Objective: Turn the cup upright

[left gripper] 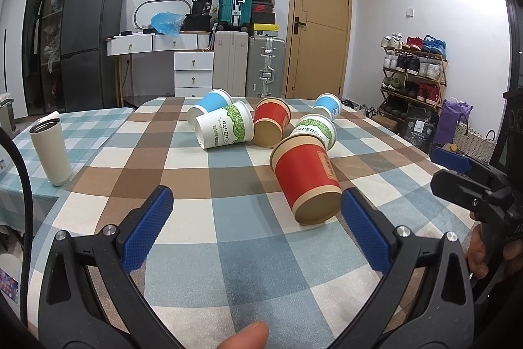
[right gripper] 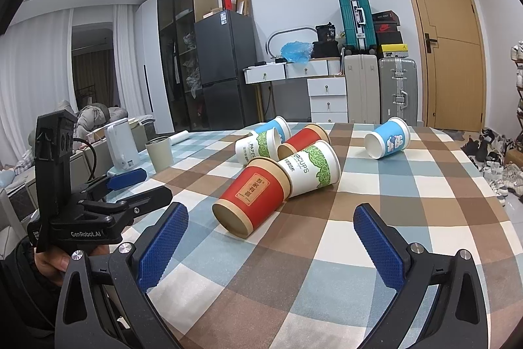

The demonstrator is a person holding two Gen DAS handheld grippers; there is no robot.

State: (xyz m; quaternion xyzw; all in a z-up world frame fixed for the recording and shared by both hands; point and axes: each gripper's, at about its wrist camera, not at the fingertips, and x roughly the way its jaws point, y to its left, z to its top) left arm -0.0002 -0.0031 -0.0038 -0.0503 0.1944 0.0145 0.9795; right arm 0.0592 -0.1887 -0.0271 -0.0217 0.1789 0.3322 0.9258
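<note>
Lying on its side at frame centre, base foremost, the red cup (left gripper: 305,182) is flanked by the wide-open left gripper (left gripper: 256,201).

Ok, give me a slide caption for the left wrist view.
Open left gripper approaching six tipped paper cups on the checked table, nearest a red cup.

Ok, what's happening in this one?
A person holds a tool in each hand over a checked table scattered with six paper cups, all lying on their sides. Both the left tool and the right tool are open and empty. The nearest red cup lies just ahead of the left tool, by its right finger, not yet gripped. Nothing has been stood upright so far.
</note>
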